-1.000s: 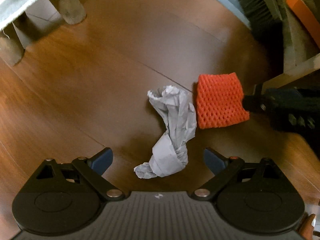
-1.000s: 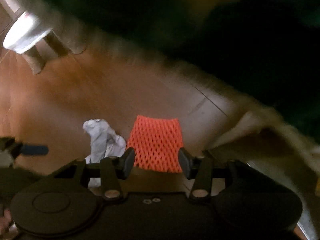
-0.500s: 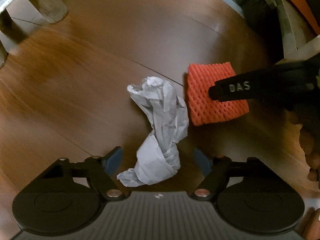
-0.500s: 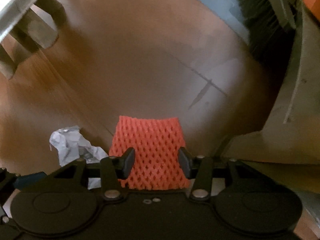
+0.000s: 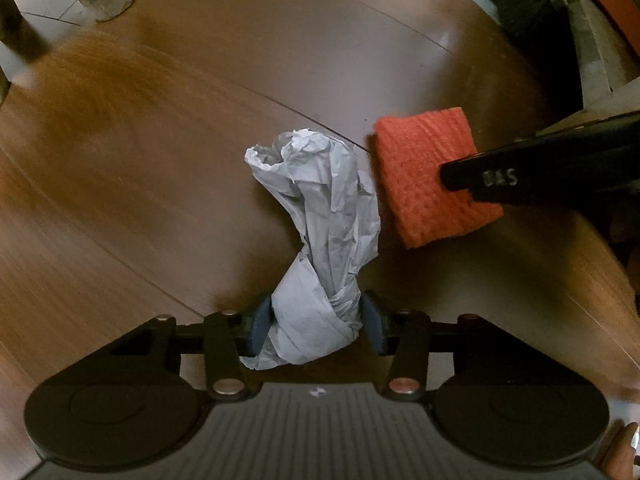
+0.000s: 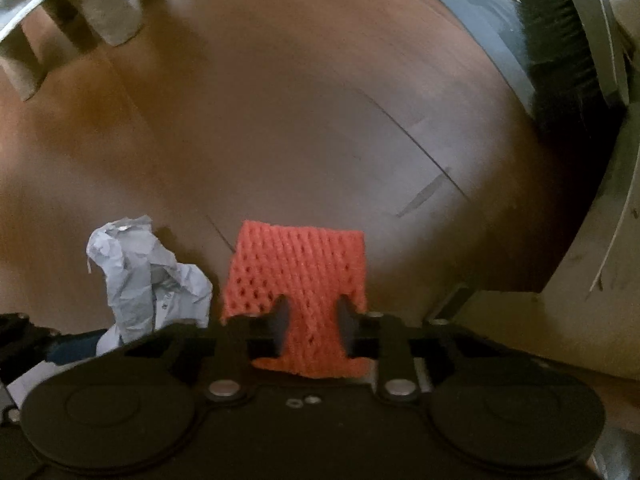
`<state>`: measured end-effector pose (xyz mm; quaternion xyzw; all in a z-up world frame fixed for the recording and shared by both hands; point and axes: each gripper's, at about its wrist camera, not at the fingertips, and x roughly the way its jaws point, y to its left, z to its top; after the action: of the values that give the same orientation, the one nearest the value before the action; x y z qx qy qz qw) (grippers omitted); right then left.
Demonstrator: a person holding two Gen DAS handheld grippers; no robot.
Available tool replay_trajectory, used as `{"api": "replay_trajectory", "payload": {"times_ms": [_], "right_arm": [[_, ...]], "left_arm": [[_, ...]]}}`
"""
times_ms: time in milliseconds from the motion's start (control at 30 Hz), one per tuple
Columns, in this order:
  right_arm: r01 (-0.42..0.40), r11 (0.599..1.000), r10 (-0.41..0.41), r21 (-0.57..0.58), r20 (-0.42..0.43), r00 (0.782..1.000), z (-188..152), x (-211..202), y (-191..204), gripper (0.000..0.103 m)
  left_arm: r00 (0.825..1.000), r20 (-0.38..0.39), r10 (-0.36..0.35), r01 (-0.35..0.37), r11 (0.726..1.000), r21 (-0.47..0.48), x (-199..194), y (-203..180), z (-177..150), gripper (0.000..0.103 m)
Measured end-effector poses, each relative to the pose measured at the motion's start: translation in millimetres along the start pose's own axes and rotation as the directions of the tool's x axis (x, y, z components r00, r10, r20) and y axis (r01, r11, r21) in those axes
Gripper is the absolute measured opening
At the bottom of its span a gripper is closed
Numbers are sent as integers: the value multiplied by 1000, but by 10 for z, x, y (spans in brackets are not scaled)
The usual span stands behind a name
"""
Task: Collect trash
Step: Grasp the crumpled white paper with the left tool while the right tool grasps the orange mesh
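The left gripper (image 5: pixel 316 326) sits low at the near edge of the left wrist view, its two blue-padded fingers (image 5: pixel 256 326) drawn in against the sides of the crumpled grey paper (image 5: pixel 320 240). The right gripper (image 6: pixel 314 326) reaches in from the right, its dark fingers (image 6: pixel 280 320) pinched into the near part of the orange foam net (image 6: pixel 300 264), squeezing it narrow between them

Brown wood floor (image 5: pixel 160 160) — furniture legs (image 6: pixel 116 20) beyond.
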<state>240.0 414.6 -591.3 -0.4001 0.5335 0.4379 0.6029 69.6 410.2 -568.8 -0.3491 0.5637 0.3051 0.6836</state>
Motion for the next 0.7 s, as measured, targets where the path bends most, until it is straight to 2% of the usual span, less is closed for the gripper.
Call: {"api": "replay_trajectory", "payload": {"times_ms": [67, 133, 433, 567, 700], "right_arm": [[-23, 1000, 23, -9, -5, 1000, -11, -41, 7, 5], [-11, 1000, 11, -29, 14, 1000, -40, -122, 11, 5], [-84, 996, 83, 7, 90, 992, -252, -565, -30, 5], [-92, 996, 91, 3, 81, 992, -382, -715, 27, 5], [-104, 995, 104, -2, 33, 994, -657, -913, 161, 5]], "left_arm": [[1000, 4, -1, 1, 1000, -6, 3, -12, -1, 44], [1000, 7, -5, 6, 1000, -16, 3, -12, -8, 44], [999, 34, -41, 43, 997, -61, -165, 117, -90, 42], [998, 35, -46, 49, 995, -92, -296, 217, -181, 42], [998, 34, -46, 49, 994, -102, -524, 312, -286, 42]]}}
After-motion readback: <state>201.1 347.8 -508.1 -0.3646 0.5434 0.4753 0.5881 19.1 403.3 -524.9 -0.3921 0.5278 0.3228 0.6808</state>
